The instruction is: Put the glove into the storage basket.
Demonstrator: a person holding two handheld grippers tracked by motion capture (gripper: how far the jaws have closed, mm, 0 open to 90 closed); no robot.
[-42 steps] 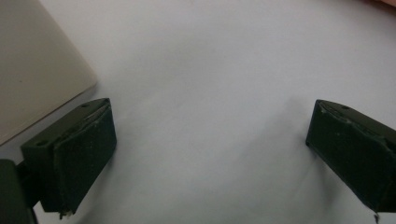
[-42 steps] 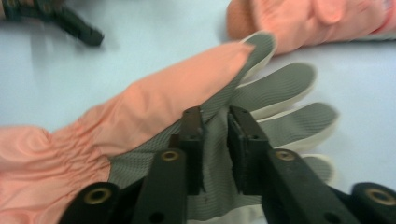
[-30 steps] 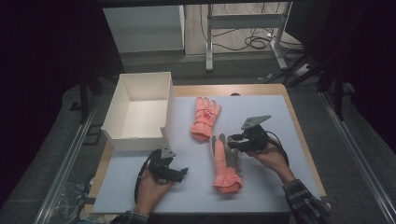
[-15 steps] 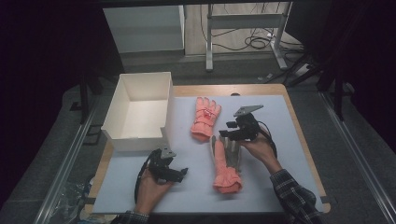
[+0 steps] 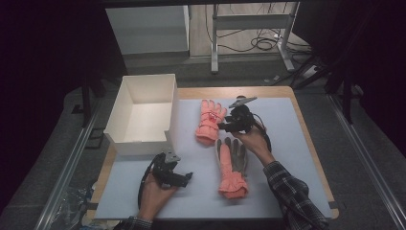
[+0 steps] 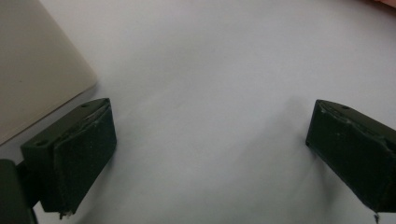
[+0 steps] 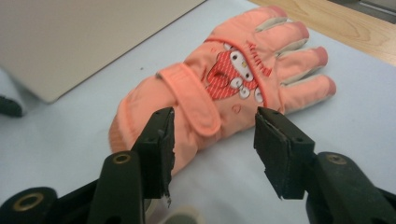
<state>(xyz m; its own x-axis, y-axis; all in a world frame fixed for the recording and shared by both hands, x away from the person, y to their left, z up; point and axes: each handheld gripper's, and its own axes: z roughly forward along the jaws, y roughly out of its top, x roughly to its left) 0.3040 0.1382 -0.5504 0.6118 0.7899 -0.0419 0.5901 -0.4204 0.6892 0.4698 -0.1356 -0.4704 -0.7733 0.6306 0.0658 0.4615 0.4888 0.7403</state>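
Observation:
Two orange gloves lie on the white mat (image 5: 287,143). The far glove (image 5: 209,122) (image 7: 233,88) lies back up, with a cartoon patch and a wrist strap. The near glove (image 5: 231,165) shows grey fingers and points away from me. My right gripper (image 5: 223,125) (image 7: 215,122) hovers at the far glove's right side. Its jaws are open and have just been closing a little; they frame the strap area without pressing on it. My left gripper (image 5: 186,178) (image 6: 210,135) rests open over bare mat, nothing between its fingers.
A white open box (image 5: 125,136) stands at the mat's left, its corner (image 6: 42,70) close to my left gripper. The wooden table edge (image 5: 249,90) runs behind the gloves. Cables and a metal frame lie on the floor beyond.
My right hand has moved from the near glove's fingers up and left to the far glove. The left hand has stayed still.

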